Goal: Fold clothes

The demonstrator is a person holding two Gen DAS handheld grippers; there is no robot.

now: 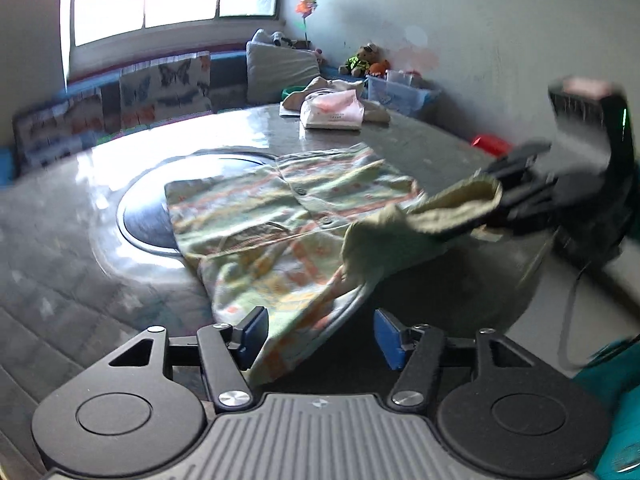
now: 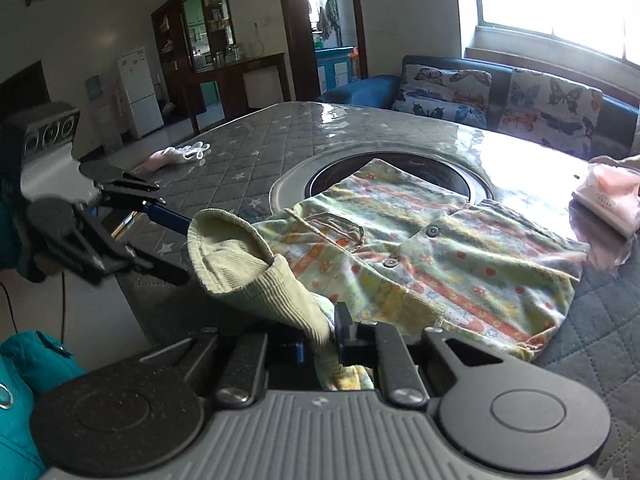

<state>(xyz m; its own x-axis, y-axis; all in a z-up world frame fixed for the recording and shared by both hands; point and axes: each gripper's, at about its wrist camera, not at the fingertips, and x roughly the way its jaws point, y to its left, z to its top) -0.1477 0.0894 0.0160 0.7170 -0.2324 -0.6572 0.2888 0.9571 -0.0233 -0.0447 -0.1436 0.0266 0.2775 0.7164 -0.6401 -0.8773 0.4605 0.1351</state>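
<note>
I am pinching the shirt's cuff (image 2: 256, 280) in my right gripper (image 2: 320, 344), lifting the sleeve to fold it inward; my left gripper (image 1: 320, 336) is gaping wide around the shirt (image 1: 280, 220) on the worktop (image 1: 80, 240) ahead.

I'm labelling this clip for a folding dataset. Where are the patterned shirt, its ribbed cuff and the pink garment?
patterned shirt (image 2: 472, 240), right wrist view, on the flat front panel near the buttons.
ribbed cuff (image 2: 256, 280), right wrist view, on the ribbed band.
pink garment (image 1: 336, 110), left wrist view, on its folded top.
</note>
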